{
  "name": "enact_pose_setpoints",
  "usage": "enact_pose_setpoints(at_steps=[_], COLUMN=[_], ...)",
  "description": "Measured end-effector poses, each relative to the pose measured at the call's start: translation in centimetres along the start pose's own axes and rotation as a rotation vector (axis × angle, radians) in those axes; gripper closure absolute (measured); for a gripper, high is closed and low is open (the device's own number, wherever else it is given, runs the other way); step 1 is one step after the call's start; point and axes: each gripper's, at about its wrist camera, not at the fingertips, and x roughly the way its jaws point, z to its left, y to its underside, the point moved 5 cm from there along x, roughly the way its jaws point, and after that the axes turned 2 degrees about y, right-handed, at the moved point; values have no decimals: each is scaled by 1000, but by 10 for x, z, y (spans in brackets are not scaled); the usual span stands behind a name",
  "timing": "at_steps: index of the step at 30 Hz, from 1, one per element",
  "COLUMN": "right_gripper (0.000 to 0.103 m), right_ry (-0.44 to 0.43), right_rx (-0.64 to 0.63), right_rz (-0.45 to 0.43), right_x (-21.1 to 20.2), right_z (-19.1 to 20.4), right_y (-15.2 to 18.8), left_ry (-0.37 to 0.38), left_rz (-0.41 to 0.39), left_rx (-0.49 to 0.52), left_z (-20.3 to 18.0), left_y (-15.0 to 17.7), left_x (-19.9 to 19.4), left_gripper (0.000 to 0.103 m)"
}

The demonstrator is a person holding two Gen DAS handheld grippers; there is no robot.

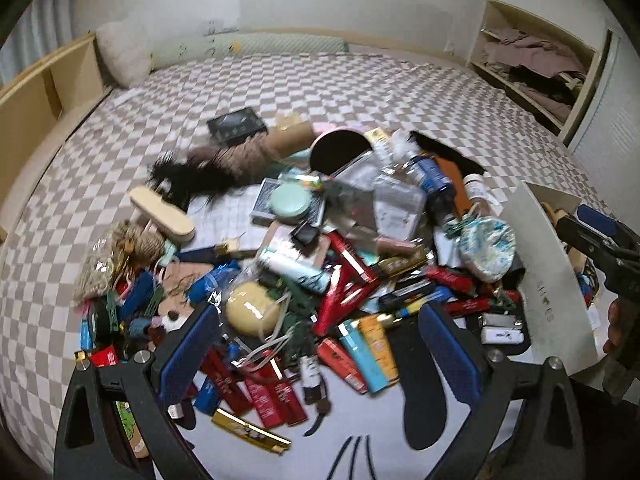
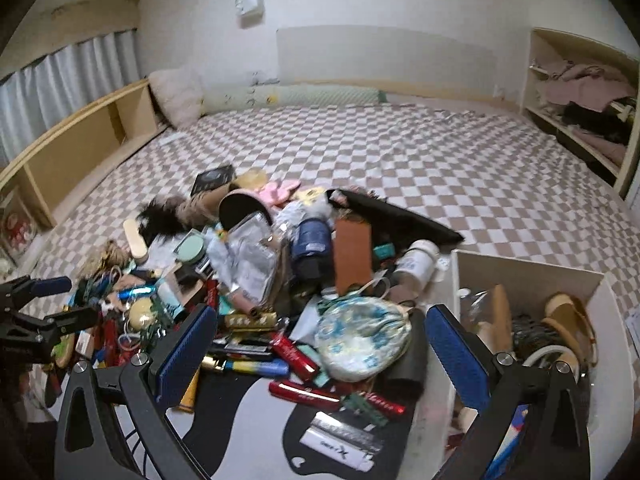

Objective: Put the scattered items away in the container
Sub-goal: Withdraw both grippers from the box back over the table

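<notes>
I have both claws spread and empty over the heap on the bed [image 2: 400, 168]. The floral pouch [image 2: 362, 338] lies dead ahead between my right claw [image 2: 320, 348] pads, the container [image 2: 528, 276] just right; my left claw [image 1: 320, 344] hangs farther off.

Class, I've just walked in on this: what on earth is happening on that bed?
A person is tidying a heap of small clutter off a checkered bed with two handheld grippers. The left gripper and right gripper both hang open over the pile, holding nothing. The white box beside the pile, on the right, already holds a few things, but most items, such as the floral pouch, still lie outside.
</notes>
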Motion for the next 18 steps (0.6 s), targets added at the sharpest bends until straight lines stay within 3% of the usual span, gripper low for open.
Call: enact_pose_setpoints(at_steps=[1,5,9,18], right_gripper=[0,0,0,0], right_ry=[-2,-6,-42,-42], right_rx=[-4,11,28,-105], right_rz=[10,65,155,306], right_x=[3,20,43,85], right_z=[4,20,38,80], right_y=[1,5,14,49], left_ry=[4,30,46,16], left_rz=[16,87,147,256], left_rx=[-7,-36,-48,-63], left_z=[3,9,6,14], left_y=[3,14,24,46], left_x=[3,20,34,51], left_gripper=[4,21,23,23])
